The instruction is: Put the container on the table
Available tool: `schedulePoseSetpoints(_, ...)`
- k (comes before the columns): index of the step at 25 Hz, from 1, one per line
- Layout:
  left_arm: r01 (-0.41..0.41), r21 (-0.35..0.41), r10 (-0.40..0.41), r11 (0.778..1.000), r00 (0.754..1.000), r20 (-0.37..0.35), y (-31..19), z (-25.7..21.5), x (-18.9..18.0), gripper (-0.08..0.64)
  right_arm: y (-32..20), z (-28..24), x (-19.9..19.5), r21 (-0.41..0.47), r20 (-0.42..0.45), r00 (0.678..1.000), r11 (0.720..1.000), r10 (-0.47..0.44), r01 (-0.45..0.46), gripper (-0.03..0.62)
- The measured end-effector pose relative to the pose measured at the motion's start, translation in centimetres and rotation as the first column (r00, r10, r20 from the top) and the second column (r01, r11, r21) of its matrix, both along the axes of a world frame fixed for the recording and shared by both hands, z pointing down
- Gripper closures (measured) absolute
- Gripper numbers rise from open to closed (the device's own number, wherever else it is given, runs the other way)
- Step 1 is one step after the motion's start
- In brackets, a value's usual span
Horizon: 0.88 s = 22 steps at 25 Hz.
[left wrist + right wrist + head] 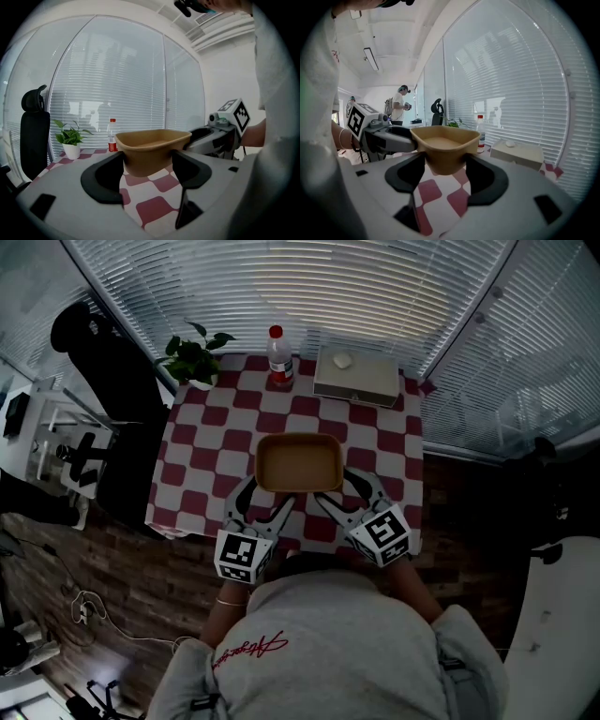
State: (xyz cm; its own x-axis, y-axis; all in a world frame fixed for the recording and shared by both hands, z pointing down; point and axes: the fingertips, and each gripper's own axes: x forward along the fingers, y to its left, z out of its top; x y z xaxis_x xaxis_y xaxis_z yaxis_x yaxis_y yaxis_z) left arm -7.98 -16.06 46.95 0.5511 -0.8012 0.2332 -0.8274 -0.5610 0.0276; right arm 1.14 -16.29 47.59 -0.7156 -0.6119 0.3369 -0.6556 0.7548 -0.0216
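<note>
Nearest the head camera, a grey sweatshirt (319, 643) is seen, and the marker cubes of both grippers are seen just beyond it. The left gripper (147, 159) is closed on the near left corner of the container (300, 463), with the dark pads pressed against its walls on either side. The right gripper (445, 161) is clamped on the near right corner in the same way. Both sets of jaws stand wide, filled by the corners they hold. The container is a tan, rounded-rectangular tub. It is held upright with the mouth facing up and nothing visible inside. Its long axis runs left to right, parallel to the near edge of the table (202, 460), and its short axis points away from the person. It sits over the near middle of the red-and-white checked cloth; whether its base touches the cloth cannot be told. Along the far edge are noted a potted plant (192, 360) at left, a red-capped bottle (279, 357) beside it, and a flat white box (356, 376) at right with a small white object (342, 360) on top. A black chair (98, 348) stands left of the table. Closed blinds (309, 282) fill the windows behind.
</note>
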Motion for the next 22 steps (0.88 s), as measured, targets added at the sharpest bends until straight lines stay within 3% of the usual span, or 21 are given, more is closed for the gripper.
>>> schedulePoseSetpoints(22,-0.002,-0.047,0.004,0.999,1.000,0.025,0.0,2.7,-0.1,0.238,0.0,2.7,-0.1,-0.053,-0.033,0.999,0.999,-0.003,0.002,0.314)
